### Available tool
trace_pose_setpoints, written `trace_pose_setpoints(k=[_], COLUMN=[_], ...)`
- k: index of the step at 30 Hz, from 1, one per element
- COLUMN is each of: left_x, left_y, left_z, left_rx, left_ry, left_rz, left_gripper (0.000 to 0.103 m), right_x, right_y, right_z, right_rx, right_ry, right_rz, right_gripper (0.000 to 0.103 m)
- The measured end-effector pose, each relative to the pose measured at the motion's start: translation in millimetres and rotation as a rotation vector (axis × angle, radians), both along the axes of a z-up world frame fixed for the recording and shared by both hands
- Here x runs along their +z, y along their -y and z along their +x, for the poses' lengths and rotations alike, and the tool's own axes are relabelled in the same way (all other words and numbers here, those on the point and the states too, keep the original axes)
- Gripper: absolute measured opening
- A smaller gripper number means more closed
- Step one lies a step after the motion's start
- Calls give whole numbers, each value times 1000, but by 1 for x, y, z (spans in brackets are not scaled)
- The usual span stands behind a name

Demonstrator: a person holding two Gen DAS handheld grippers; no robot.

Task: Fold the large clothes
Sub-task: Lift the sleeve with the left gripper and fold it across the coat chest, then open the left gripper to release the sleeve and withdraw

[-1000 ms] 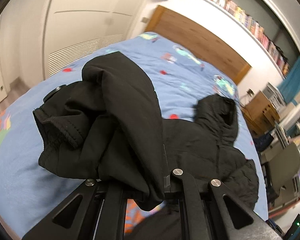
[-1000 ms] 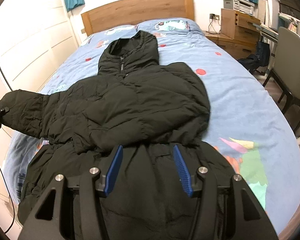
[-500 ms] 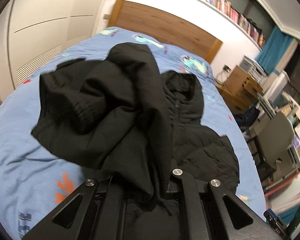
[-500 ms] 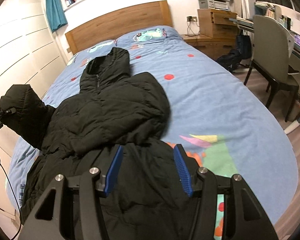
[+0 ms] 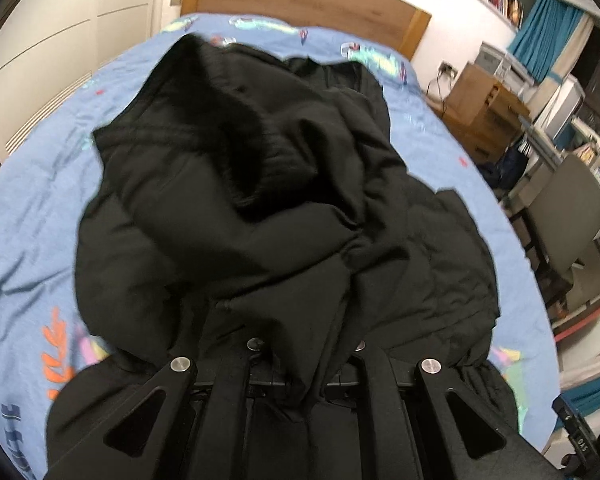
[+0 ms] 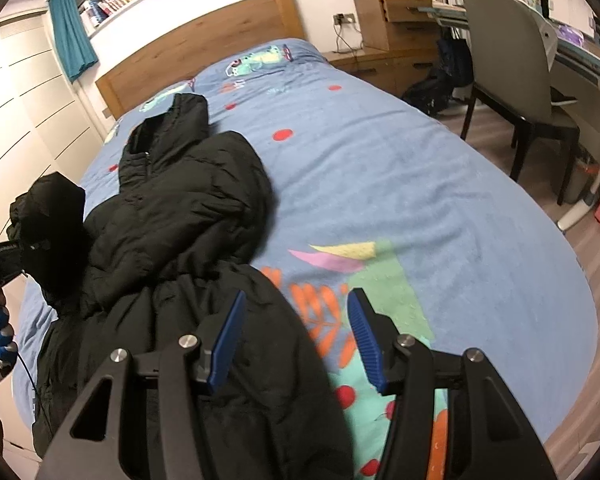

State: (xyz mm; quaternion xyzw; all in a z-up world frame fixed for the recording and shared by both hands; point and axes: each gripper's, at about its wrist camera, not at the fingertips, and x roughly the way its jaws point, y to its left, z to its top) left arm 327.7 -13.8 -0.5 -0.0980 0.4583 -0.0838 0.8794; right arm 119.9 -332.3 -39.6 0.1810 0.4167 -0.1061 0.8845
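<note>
Blue patterned bed (image 6: 420,184) — black jacket (image 6: 180,216) on it

The sleeve (image 5: 228,184) has swung inward over the jacket (image 6: 180,216).

My left gripper (image 5: 300,364) is clamped on a black jacket sleeve (image 5: 236,216), which bunches up right over the fingers, ribbed cuff (image 5: 260,152) gaping ahead of them. Beyond the fingertips, the jacket body (image 5: 440,264) lies on the blue bedspread (image 5: 32,208).
</note>
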Motion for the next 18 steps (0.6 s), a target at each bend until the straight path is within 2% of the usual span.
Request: trace_pose_setpoints(k=[8, 13, 18], left_x=[-22, -21, -11], left_y=[33, 43, 45], left_z=[4, -4, -19], left_rx=[-34, -66, -110], left_ry=[-46, -53, -44], left_rz=[90, 95, 57], left_gripper=[12, 27, 47], right_x=[-17, -15, -6], right_y=[17, 14, 5], right_z=[-3, -8, -15], right_rx=[-23, -18, 3], right_ry=[-25, -26, -19], right_rz=[25, 23, 11], right_gripper=[51, 51, 51])
